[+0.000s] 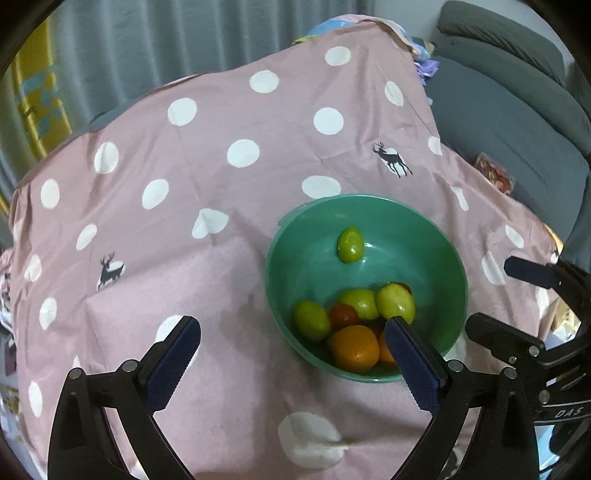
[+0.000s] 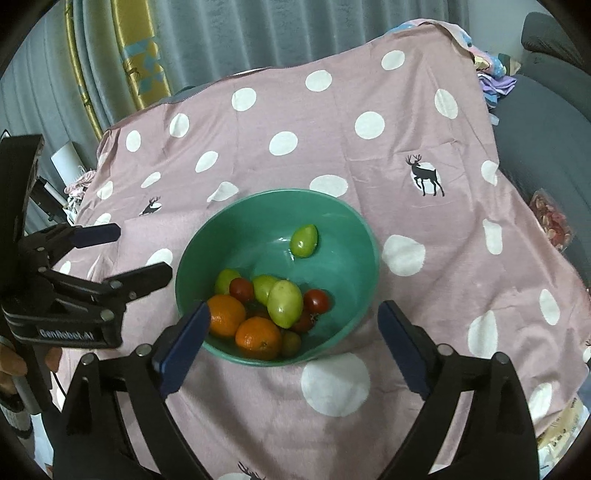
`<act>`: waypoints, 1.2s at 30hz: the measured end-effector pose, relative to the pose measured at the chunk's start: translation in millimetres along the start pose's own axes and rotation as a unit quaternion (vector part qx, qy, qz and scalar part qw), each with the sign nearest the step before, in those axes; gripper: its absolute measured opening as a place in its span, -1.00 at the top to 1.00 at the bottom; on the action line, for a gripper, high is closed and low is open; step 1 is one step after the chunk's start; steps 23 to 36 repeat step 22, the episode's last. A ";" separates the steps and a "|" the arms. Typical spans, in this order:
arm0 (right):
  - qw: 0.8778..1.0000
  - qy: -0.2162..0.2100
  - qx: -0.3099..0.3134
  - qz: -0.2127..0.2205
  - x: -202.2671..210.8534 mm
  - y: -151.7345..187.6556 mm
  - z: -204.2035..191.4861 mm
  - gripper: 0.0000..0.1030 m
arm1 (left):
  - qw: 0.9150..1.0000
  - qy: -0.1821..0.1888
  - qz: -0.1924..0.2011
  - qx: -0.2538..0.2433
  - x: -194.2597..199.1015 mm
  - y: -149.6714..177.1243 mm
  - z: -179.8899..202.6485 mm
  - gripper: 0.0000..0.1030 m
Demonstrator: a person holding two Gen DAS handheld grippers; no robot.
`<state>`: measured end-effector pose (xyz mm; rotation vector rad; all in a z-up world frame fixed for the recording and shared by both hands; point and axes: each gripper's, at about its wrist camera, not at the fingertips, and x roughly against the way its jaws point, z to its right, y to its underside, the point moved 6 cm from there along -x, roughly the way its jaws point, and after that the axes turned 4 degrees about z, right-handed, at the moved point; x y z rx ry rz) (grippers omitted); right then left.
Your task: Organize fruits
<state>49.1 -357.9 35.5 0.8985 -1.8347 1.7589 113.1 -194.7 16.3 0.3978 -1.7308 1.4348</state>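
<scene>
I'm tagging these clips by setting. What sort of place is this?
Most likely a home living room: a grey sofa beside the table, grey curtains behind it, and a pink polka-dot cloth with deer prints under a green bowl of fruit.

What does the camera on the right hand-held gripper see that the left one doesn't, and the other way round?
Only the right wrist view shows the left hand-held gripper from the side, a small brownish-green fruit at the bowl's near wall, and the gold patterned curtain band in full.

Only the left wrist view shows the right hand-held gripper at its edge.

Both share the green bowl, two oranges, green fruits, red tomatoes, one lone green fruit apart from the pile, and the pink spotted cloth.
</scene>
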 end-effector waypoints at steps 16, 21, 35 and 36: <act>1.000 -0.003 0.006 0.002 15.0 0.0 -6.1 -0.81 | 1.000 0.011 0.007 0.014 24.4 -8.6 3.9 -0.94; 1.000 -0.004 0.006 0.005 17.1 -2.4 -9.3 -0.81 | 1.000 -0.002 0.009 0.003 24.6 -10.0 5.1 -0.94; 1.000 -0.005 0.007 0.006 17.5 -2.9 -9.9 -0.81 | 1.000 -0.002 0.008 0.003 23.5 -9.9 5.1 -0.94; 1.000 -0.005 0.007 0.006 17.5 -2.9 -9.9 -0.81 | 1.000 -0.002 0.008 0.003 23.5 -9.9 5.1 -0.94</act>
